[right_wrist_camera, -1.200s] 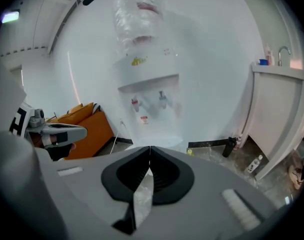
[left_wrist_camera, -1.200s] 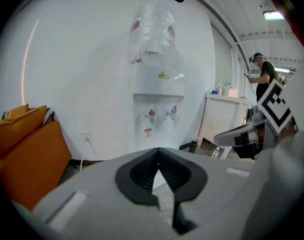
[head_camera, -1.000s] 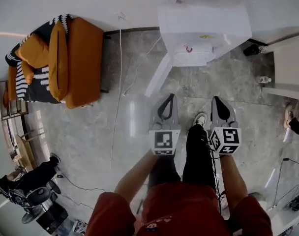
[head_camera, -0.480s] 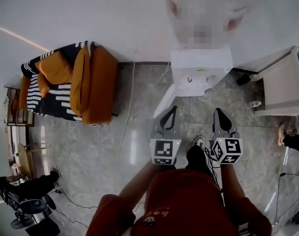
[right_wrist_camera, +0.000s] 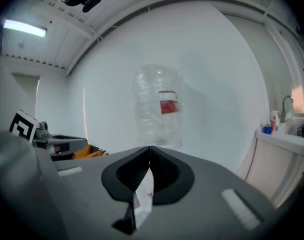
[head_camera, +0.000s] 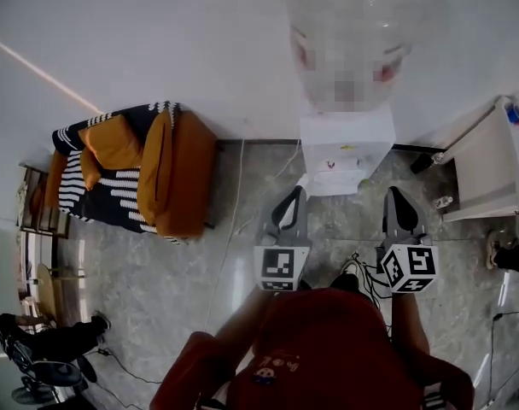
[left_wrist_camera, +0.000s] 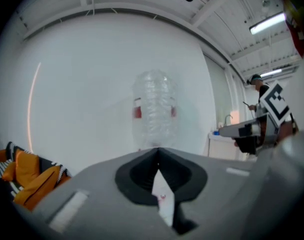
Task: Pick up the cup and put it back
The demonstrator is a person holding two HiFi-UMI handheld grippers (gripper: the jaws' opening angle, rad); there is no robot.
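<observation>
No cup shows in any view. My left gripper (head_camera: 299, 191) and right gripper (head_camera: 397, 193) are held side by side above the floor, both pointing at a white water dispenser (head_camera: 345, 146) against the wall. Each is shut, with its tips touching and nothing between them. A large clear water bottle (head_camera: 343, 24) sits on top of the dispenser. In the left gripper view the bottle (left_wrist_camera: 154, 109) rises just beyond the closed left gripper (left_wrist_camera: 158, 149). The right gripper view shows the bottle (right_wrist_camera: 159, 106) the same way past the right gripper (right_wrist_camera: 150, 147).
An orange sofa (head_camera: 170, 173) with a striped blanket stands at the left wall. A white cabinet (head_camera: 490, 165) stands right of the dispenser, and a counter with a tap (right_wrist_camera: 287, 136) is at the right. Cables (head_camera: 234, 203) run over the grey floor. Another person (head_camera: 37, 348) sits at lower left.
The dispenser has come nearer and the bottle on it has come into the head view. Both grippers have stayed shut and side by side.
</observation>
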